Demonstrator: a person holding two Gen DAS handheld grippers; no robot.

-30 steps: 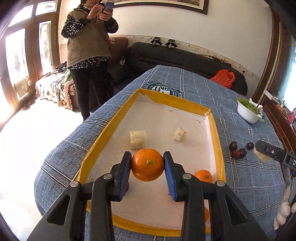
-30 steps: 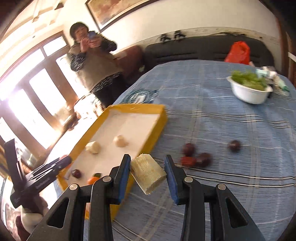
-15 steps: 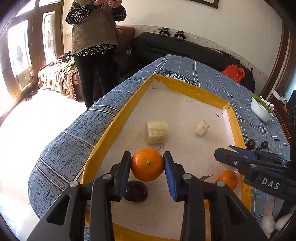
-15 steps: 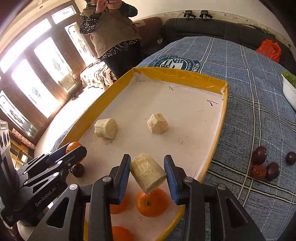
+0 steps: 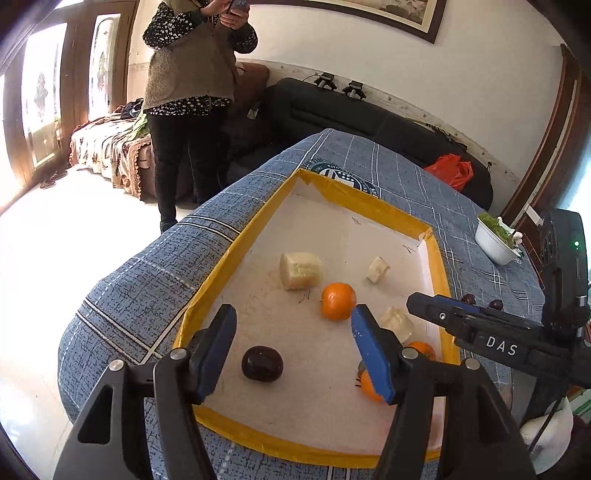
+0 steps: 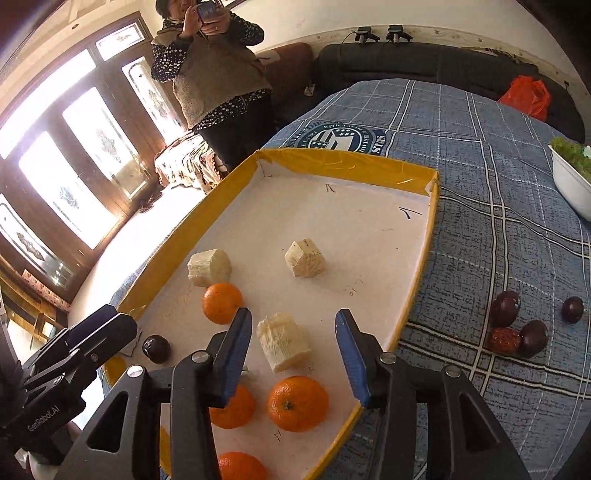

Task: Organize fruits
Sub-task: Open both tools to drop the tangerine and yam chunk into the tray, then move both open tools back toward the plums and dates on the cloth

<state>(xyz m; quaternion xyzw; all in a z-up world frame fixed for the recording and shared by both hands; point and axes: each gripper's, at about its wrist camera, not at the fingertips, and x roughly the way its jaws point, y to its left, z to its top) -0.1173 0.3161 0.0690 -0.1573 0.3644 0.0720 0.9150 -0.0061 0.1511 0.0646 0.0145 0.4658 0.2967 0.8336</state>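
Both jaws opening: left hand-held gripper empty above an orange; pale chunk lies loose between the right hand-held gripper fingers.

We're in a home living room: a black sofa along the wall, a framed picture above, patterned glass doors, and a blue plaid cloth covering the table.
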